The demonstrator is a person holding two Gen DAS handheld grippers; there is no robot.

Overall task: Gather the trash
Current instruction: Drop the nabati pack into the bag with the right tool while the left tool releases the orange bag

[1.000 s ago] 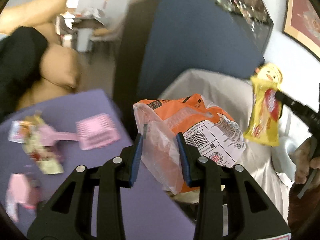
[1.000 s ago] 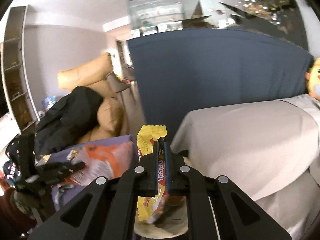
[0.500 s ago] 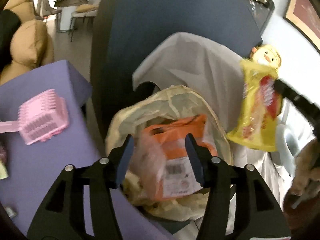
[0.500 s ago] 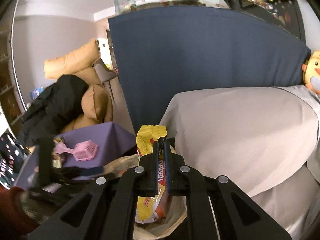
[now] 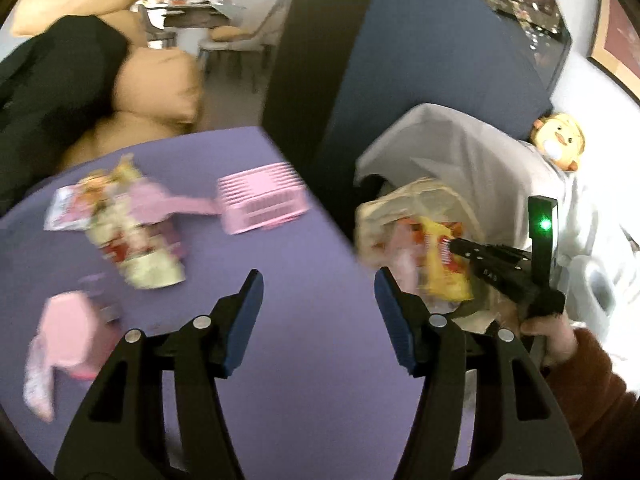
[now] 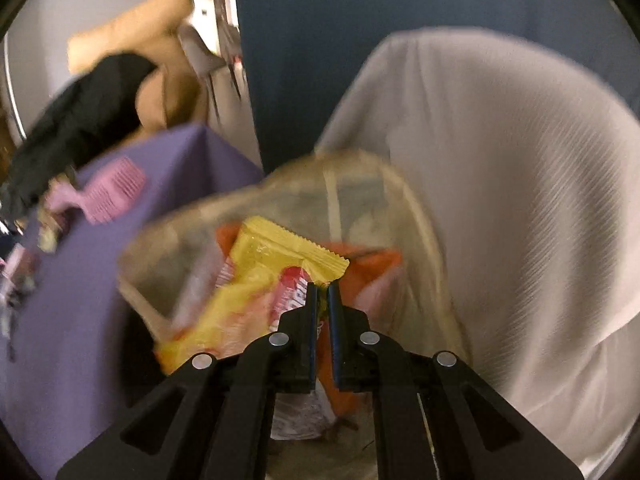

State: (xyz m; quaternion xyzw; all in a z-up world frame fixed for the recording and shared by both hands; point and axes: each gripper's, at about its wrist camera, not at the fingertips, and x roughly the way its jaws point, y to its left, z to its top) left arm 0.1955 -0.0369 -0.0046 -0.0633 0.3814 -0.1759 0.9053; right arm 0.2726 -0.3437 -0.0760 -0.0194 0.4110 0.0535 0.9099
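Purple table (image 5: 304, 280) lower left keeps leftover wrappers (image 5: 136, 236); lined trash bin (image 6: 360, 184) centre frame takes them; right gripper (image 6: 322, 292) pinches yellow snack bag (image 6: 256, 280) over it, likely to drop; left gripper (image 5: 318, 292) empty, jaws opening.

purple table (image 5: 304, 320) bears a pink scoop (image 5: 256, 200), wrappers (image 5: 136, 240).
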